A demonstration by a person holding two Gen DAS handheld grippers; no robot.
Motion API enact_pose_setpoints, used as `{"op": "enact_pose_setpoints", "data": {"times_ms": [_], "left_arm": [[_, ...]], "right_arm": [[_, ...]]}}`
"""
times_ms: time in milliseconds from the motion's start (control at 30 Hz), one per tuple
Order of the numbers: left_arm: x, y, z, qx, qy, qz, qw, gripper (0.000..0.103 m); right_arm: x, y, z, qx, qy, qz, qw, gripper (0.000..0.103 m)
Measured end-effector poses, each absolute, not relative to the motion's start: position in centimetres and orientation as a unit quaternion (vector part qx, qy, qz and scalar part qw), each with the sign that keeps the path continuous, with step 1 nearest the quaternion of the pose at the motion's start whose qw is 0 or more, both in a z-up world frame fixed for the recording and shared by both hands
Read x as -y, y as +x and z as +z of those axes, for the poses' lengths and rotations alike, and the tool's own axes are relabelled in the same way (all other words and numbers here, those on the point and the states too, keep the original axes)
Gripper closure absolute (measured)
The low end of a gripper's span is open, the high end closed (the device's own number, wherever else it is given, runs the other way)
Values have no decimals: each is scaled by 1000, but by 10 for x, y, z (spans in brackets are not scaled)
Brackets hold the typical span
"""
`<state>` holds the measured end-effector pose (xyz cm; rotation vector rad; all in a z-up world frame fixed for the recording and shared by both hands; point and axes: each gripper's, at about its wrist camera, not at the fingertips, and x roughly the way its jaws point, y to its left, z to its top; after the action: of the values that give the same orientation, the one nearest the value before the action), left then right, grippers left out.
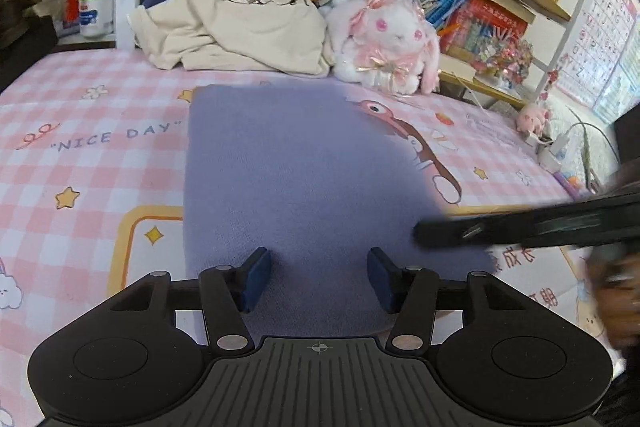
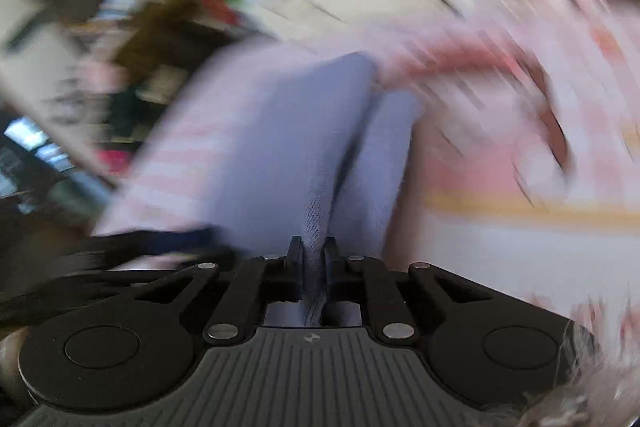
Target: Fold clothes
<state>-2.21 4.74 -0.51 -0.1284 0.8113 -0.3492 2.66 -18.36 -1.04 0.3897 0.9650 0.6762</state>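
Left tool (image 1: 319, 277) hovers w/ fingers wide apart, holding nothing, over flat lilac fleece garment (image 1: 296, 179) on pink checked bedsheet (image 1: 80, 163); right tool (image 2: 313, 251) pinches garment's edge.

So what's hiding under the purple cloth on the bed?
The purple cloth lies on the pink checked sheet. A cartoon animal print pokes out at its right edge; the rest of that picture is covered, so I can't see it.
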Motion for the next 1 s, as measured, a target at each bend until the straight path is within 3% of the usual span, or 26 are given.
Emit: {"op": "enact_pose_setpoints", "data": {"times_ms": [200,300,400,467,533,633,800,1000], "left_arm": [[-39,-25,1,-395,-29,-164,904,47],[-41,-29,9,-386,-27,-145,911,32],[-50,-31,15,-375,-38,-125,918,28],[-58,-30,17,-377,-55,-112,918,21],[-64,-30,17,-382,-67,-92,917,20],[-73,-29,13,-390,-82,-71,914,20],[-88,-17,-1,-426,-129,-53,894,20],[-107,2,-25,-466,-211,-75,856,21]], "right_arm": [[184,30,-26,-484,182,276,810,93],[182,21,-18,-474,161,275,821,89],[181,14,-10,-462,137,271,833,87],[180,12,-5,-453,120,263,843,79],[182,8,0,-444,108,244,855,59],[188,6,2,-440,106,231,861,48],[201,15,-11,-482,155,220,834,39],[212,27,-33,-527,245,205,788,38]]}}
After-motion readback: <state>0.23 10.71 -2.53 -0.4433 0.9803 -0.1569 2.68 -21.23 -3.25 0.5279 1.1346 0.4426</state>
